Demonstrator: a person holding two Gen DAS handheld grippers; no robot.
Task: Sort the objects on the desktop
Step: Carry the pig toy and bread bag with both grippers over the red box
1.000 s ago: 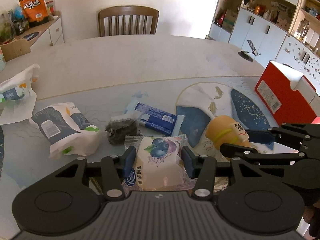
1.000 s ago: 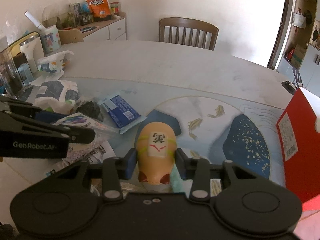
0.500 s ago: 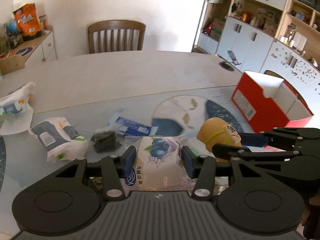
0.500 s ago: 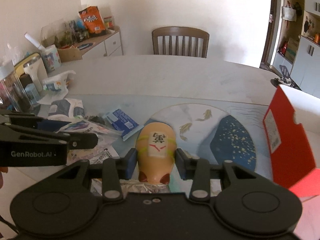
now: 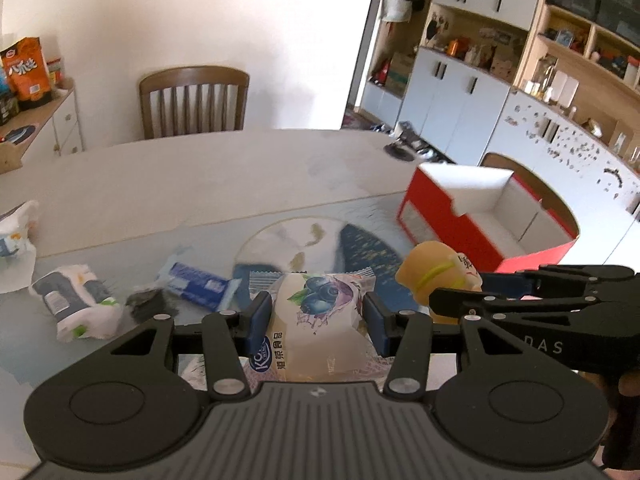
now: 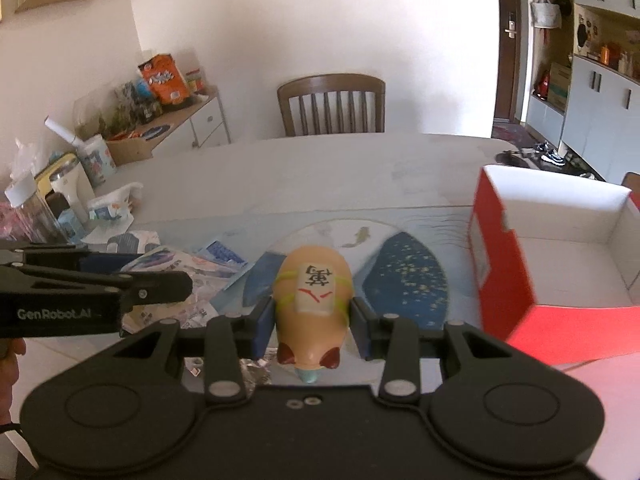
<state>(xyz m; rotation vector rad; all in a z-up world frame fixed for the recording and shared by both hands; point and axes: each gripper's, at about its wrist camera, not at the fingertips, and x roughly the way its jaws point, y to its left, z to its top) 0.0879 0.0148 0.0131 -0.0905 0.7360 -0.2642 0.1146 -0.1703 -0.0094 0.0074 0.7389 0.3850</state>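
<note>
Two pickups in hand at once, both lifted clear of the bench (image 5: 208,184). Left claw (image 5: 317,322) clenched on a blueberry snack packet (image 5: 320,320), low centre of the left wrist view, blue pads pressing the soft wrapper at its sides so that the sealed end sticks forward past the tips. Right claw (image 6: 313,320) clenched on a tan hamster toy (image 6: 314,304), low centre of the right wrist view, gripped across the body with the mahjong-tile mark facing up and the reddish feet toward the camera; a broad side grip probably chosen because the rounded shape would slip from a tip pinch. Same toy visible at right of centre in the left wrist view, beside the packet, so the two claws ride close together, side by side. Red box (image 6: 516,280) open at the right edge of the right wrist view, white interior showing nothing in the visible part; most likely the sorting destination, with both claws angled toward it. Remaining clutter at the lower left of the left wrist view: a blue wrapper (image 5: 196,284), a dark crumpled packet (image 5: 146,304) and a white tissue pack (image 5: 76,300) on the patterned mat, still unsorted. Next move likely a carry over the near red wall, high enough to clear it, followed by release above the white floor; main risk, the slack packet catching on the rim.
</note>
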